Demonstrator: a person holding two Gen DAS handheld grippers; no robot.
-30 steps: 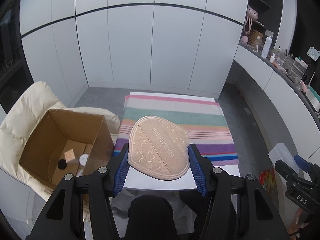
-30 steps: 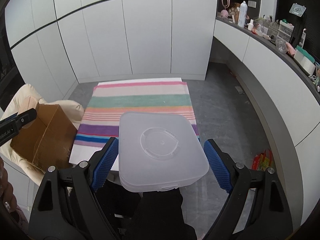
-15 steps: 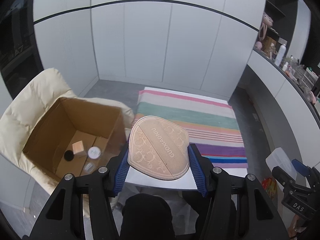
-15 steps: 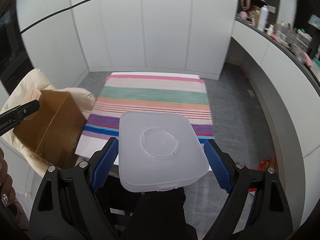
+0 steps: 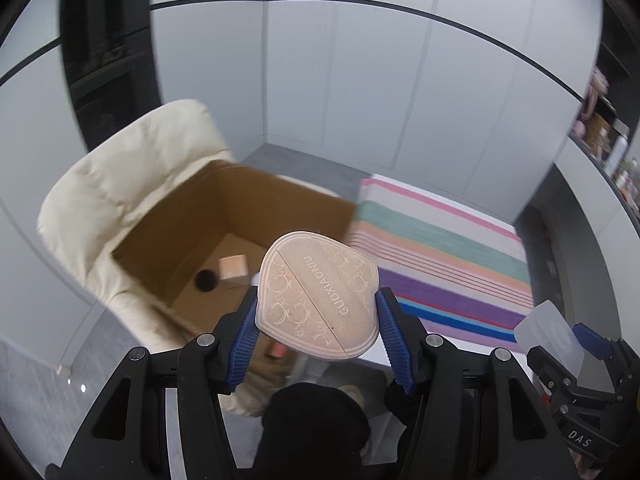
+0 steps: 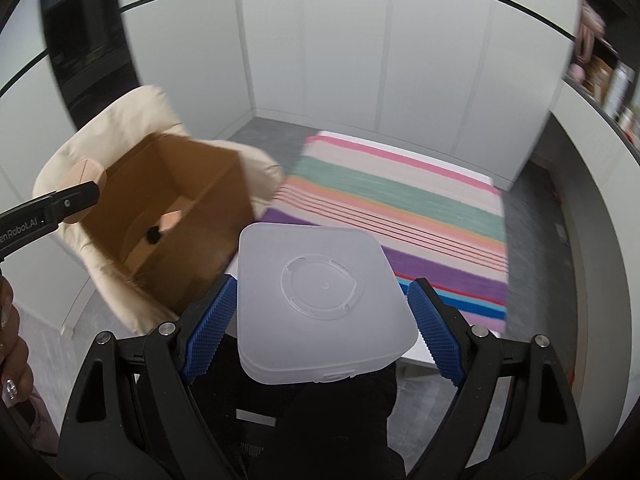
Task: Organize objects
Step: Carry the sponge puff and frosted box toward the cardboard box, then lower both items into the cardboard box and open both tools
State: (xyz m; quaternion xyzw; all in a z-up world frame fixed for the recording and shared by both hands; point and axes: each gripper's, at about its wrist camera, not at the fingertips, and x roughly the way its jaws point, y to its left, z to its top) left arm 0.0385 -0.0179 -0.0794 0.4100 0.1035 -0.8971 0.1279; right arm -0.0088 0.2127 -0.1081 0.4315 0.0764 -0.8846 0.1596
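My left gripper [image 5: 318,320] is shut on a flat pink embossed pad [image 5: 316,294] and holds it in the air at the near edge of an open cardboard box [image 5: 240,208]. The box sits on a cream armchair [image 5: 112,188] and holds a small wooden cube [image 5: 233,266] and a black round object [image 5: 206,279]. My right gripper [image 6: 322,316] is shut on a translucent white plastic box [image 6: 320,296], held above the near edge of the striped cloth [image 6: 396,216]. The cardboard box [image 6: 176,204] lies to its left.
The striped cloth covers a low white table [image 5: 440,248]. White cabinet walls stand behind. A curved counter with bottles [image 5: 608,152] runs along the right. The left gripper's arm [image 6: 44,210] shows at the left edge of the right wrist view.
Both grippers have swung left toward the cardboard box on the armchair, which now sits closer to the middle of each view. Each still holds its object.
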